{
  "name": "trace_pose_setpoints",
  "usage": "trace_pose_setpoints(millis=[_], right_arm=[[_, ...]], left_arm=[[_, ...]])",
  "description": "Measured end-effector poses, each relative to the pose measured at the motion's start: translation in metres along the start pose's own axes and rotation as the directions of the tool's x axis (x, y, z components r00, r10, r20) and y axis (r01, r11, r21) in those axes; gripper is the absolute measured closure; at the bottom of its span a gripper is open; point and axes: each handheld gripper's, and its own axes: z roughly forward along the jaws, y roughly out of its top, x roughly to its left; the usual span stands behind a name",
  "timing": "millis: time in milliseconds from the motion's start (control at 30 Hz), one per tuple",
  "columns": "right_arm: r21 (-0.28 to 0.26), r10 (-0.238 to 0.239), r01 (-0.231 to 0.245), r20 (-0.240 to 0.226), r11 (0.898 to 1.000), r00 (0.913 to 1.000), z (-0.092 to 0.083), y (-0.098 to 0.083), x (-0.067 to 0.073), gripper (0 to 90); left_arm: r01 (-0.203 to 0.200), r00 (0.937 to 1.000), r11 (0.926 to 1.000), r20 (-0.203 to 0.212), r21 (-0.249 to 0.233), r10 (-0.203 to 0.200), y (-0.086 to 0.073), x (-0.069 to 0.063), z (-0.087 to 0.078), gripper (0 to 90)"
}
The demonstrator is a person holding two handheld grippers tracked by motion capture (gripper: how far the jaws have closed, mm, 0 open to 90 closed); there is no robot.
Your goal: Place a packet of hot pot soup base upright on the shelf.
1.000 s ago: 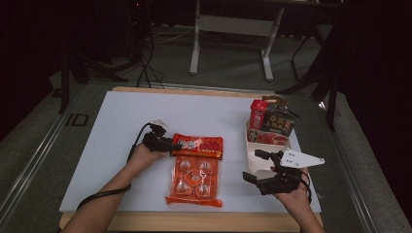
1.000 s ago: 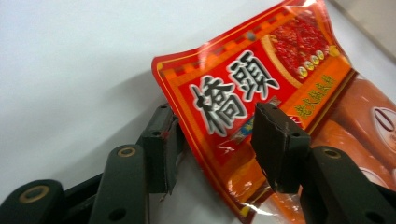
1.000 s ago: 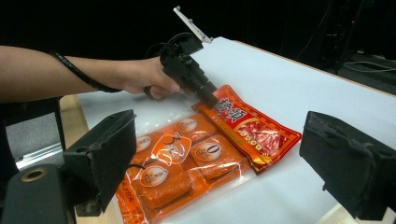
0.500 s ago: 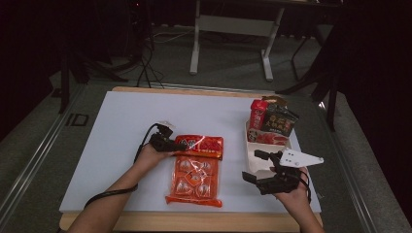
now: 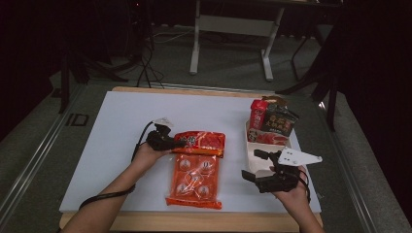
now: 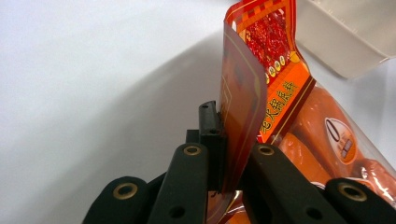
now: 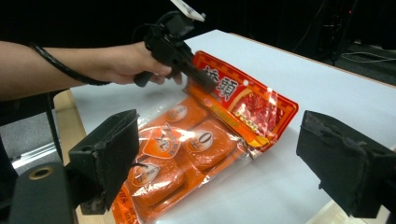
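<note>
An orange bag of round snacks (image 5: 194,177) lies on the white table near the front edge, and its red header (image 5: 201,141) is folded up off the table. My left gripper (image 5: 177,141) has just been closing and is now shut on the header's left end. In the left gripper view the thin red header (image 6: 243,93) stands pinched between the black jaws (image 6: 229,135). My right gripper (image 5: 255,167) rests to the right of the bag, jaws wide open and holding nothing. In the right gripper view the bag (image 7: 187,140) lies beyond those jaws (image 7: 229,158).
A white tray (image 5: 252,155) stands at the right of the table, with a few red and dark snack packets (image 5: 274,121) upright in it. The table's wooden front edge (image 5: 194,221) runs just below the bag. Metal stand legs and cables sit on the floor behind.
My left gripper has moved right onto the bag's top edge, closed on it and risen a little, lifting the header. The right gripper has kept still.
</note>
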Motion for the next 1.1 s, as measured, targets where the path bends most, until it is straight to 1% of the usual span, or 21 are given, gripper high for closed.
trace_pose_setpoints(millis=[67, 133, 167, 200, 267, 300, 367, 467, 533, 600, 700, 733, 767, 833, 1033, 1100], right_arm=[[0.000, -0.004, 0.004, 0.010, 1.000, 0.9999, 0.000, 0.000, 0.000, 11.2], [-0.002, -0.005, 0.005, 0.011, 1.000, 0.9999, 0.000, 0.001, 0.000, 10.8], [-0.012, -0.001, 0.001, 0.007, 1.000, 1.0000, 0.000, 0.001, 0.000, 10.8], [-0.017, 0.011, -0.011, -0.009, 1.000, 0.9999, -0.001, 0.002, -0.001, 10.8], [-0.028, 0.014, -0.014, 0.007, 1.000, 0.9999, -0.001, 0.004, -0.002, 10.8], [-0.028, 0.014, -0.014, 0.007, 1.000, 0.9999, -0.001, 0.004, -0.002, 10.8], [-0.021, 0.003, -0.002, 0.015, 1.000, 0.9999, 0.001, 0.006, -0.001, 10.9], [-0.013, 0.003, -0.003, 0.016, 1.000, 0.9999, 0.004, 0.008, -0.001, 11.3], [-0.002, -0.004, 0.004, 0.018, 1.000, 0.9998, 0.008, 0.009, -0.002, 12.7], [0.009, -0.008, 0.007, 0.016, 1.000, 0.9998, 0.013, 0.011, -0.003, 13.0], [0.007, -0.006, 0.006, 0.021, 1.000, 0.9998, 0.017, 0.014, -0.005, 13.0], [0.007, -0.008, 0.008, 0.021, 1.000, 0.9998, 0.019, 0.017, -0.006, 13.0], [0.006, -0.010, 0.010, 0.027, 1.000, 0.9996, 0.025, 0.022, -0.010, 13.2], [0.009, -0.013, 0.012, 0.033, 1.000, 0.9994, 0.030, 0.026, -0.012, 13.3], [0.026, 0.002, -0.003, 0.030, 1.000, 0.9995, 0.048, 0.031, -0.017, 13.5], [0.029, 0.017, -0.018, 0.021, 0.999, 0.9996, 0.053, 0.032, -0.018, 13.5]], left_arm=[[-0.006, 1.0000, 1.0000, 0.003, -0.006, 0.006, 0.002, -0.003, -0.006, 89.1], [-0.013, 0.9999, 0.9997, 0.008, -0.020, 0.013, 0.003, -0.006, -0.010, 89.0], [-0.020, 0.9998, 0.9996, 0.006, -0.022, 0.020, 0.004, -0.007, -0.012, 89.0], [-0.017, 0.9998, 0.9995, 0.010, -0.028, 0.018, 0.005, -0.009, -0.013, 89.1], [-0.021, 0.9997, 0.9991, 0.013, -0.037, 0.021, 0.007, -0.012, -0.017, 89.1], [-0.021, 0.9997, 0.9991, 0.013, -0.037, 0.021, 0.007, -0.012, -0.017, 89.1], [-0.036, 0.9992, 0.9983, 0.014, -0.045, 0.036, 0.008, -0.016, -0.021, 89.1], [-0.048, 0.9986, 0.9973, 0.020, -0.056, 0.050, 0.010, -0.021, -0.027, 89.1], [-0.066, 0.9975, 0.9957, 0.022, -0.065, 0.068, 0.012, -0.025, -0.032, 89.1], [-0.071, 0.9969, 0.9950, 0.030, -0.070, 0.073, 0.014, -0.029, -0.035, 89.2], [-0.079, 0.9960, 0.9937, 0.035, -0.079, 0.082, 0.016, -0.032, -0.039, 89.2], [-0.079, 0.9960, 0.9937, 0.035, -0.079, 0.082, 0.016, -0.032, -0.039, 89.2], [-0.090, 0.9947, 0.9920, 0.041, -0.088, 0.094, 0.017, -0.038, -0.044, 89.2], [-0.094, 0.9941, 0.9908, 0.045, -0.097, 0.099, 0.017, -0.041, -0.046, 89.2], [-0.109, 0.9918, 0.9879, 0.053, -0.110, 0.116, 0.019, -0.048, -0.052, 89.3], [-0.116, 0.9909, 0.9866, 0.055, -0.115, 0.123, 0.019, -0.050, -0.054, 89.3]])
